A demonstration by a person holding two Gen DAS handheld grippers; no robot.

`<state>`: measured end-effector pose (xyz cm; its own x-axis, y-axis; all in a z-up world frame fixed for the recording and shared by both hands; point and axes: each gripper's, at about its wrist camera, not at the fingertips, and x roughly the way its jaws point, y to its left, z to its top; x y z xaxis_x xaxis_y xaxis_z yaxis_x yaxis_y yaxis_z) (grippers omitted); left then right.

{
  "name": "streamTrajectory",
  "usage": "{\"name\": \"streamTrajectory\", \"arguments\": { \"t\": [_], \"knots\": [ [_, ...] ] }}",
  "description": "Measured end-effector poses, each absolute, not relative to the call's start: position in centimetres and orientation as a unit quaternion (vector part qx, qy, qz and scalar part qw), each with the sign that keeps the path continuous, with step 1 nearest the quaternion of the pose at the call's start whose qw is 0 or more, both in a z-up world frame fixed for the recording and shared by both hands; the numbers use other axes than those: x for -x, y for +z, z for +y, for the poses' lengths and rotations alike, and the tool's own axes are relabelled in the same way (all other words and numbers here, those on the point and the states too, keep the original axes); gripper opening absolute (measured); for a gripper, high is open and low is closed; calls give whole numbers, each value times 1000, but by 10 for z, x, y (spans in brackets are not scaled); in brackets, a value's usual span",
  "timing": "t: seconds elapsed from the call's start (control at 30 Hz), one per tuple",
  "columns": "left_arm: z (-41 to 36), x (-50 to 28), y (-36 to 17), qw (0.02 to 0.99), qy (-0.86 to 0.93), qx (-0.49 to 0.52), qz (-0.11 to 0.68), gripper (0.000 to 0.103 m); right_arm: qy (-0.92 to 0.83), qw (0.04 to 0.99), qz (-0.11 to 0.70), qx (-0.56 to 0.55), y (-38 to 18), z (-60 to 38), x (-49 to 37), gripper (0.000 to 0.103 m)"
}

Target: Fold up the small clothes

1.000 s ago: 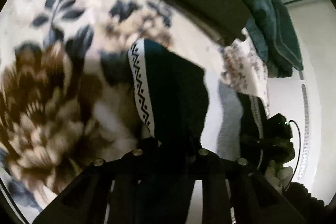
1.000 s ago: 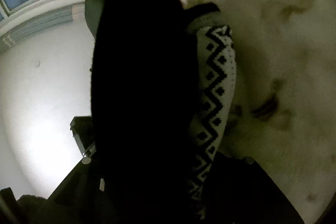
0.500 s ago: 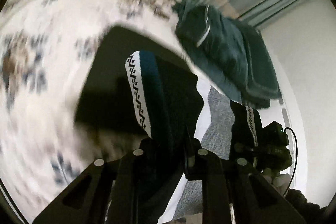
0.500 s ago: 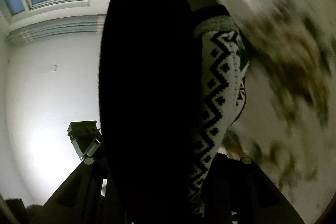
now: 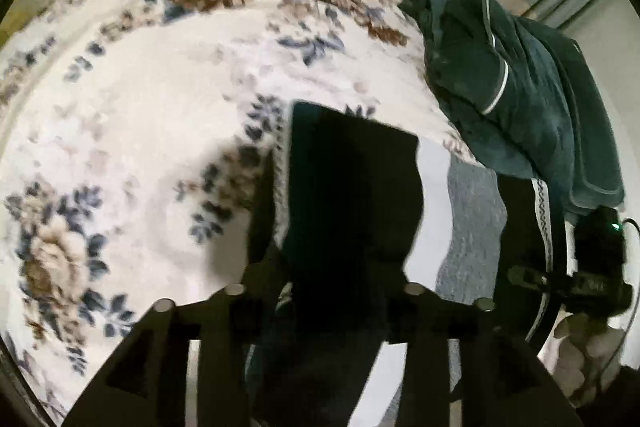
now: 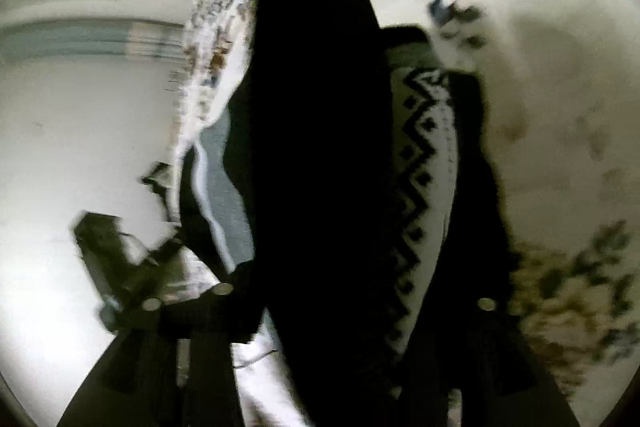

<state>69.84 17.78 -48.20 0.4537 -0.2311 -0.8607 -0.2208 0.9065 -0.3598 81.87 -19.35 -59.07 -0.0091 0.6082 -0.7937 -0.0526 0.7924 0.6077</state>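
**Both grippers holding the garment over the bed**

My left gripper (image 5: 320,291) has its jaws clamped on the dark garment (image 5: 352,195); my right gripper (image 6: 352,299) grips its zigzag-trimmed edge. It hangs above the floral bed (image 5: 140,107), near a green towel (image 5: 520,99).

**Support surface: bed with floral blanket**

Bed covered by cream blanket (image 5: 152,131) printed with brown and blue flowers; also seen at right in the right wrist view (image 6: 560,107). Dark green folded towel or garment with pale piping (image 5: 512,83) lies on its far right edge. Left-view pattern blurred.
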Motion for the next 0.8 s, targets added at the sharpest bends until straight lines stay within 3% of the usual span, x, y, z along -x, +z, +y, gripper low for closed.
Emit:
{"name": "streamTrajectory", "arguments": {
  "t": [0.07, 0.1, 0.13, 0.23, 0.5, 0.8],
  "knots": [
    [177, -693, -475, 836, 18, 199, 511, 70, 202, 708, 661, -145, -579, -199, -806, 74],
    [175, -688, -471, 842, 30, 189, 504, 90, 173, 728, 654, -111, -571, -201, -795, 79],
    [174, -685, -468, 847, 39, 182, 498, 100, 153, 740, 650, -87, -566, -202, -787, 84],
    [158, -669, -460, 851, 66, 143, 500, 103, 82, 773, 629, -21, -538, -188, -763, 102],
    [107, -617, -414, 851, 81, 85, 511, 103, -5, 832, 551, 72, -427, -165, -670, 103],
    [72, -530, -296, 878, 77, 57, 469, 103, -15, 869, 488, 83, -276, -154, -565, 103]
  ]
}}
